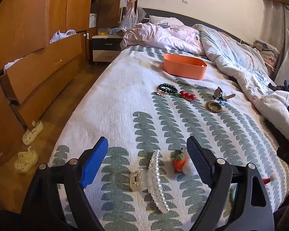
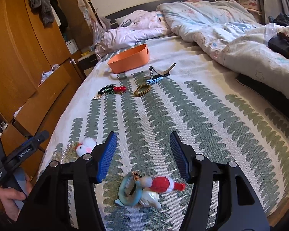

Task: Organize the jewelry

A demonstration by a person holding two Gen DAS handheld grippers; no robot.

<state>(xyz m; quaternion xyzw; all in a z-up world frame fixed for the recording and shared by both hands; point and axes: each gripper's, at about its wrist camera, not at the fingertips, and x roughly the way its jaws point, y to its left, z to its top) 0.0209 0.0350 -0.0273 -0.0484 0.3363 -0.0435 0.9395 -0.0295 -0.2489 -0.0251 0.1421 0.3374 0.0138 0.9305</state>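
Note:
My left gripper [image 1: 147, 157] is open just above a pearl hair claw [image 1: 156, 181] near the bed's front edge; a carrot plush clip [image 1: 180, 162] lies by its right finger. My right gripper [image 2: 143, 154] is open over a teal hair tie with a shell charm [image 2: 133, 192] and a red-and-white plush clip [image 2: 163, 184]. Farther up the bed lie a black bead bracelet [image 1: 167, 88], red cherry beads [image 1: 187, 95], a gold coil hair tie [image 1: 214, 106] and a watch [image 1: 219, 93]. An orange bin [image 1: 184, 65] stands beyond them, also in the right wrist view [image 2: 130, 58].
Crumpled duvets [image 1: 231, 57] cover the bed's far and right side. A wooden wardrobe with open drawers [image 1: 38, 73] stands left, with two cream shoes [image 1: 28, 146] on the floor. A nightstand [image 1: 106, 47] stands at the bed's head. Dark objects [image 2: 285, 46] lie at the right.

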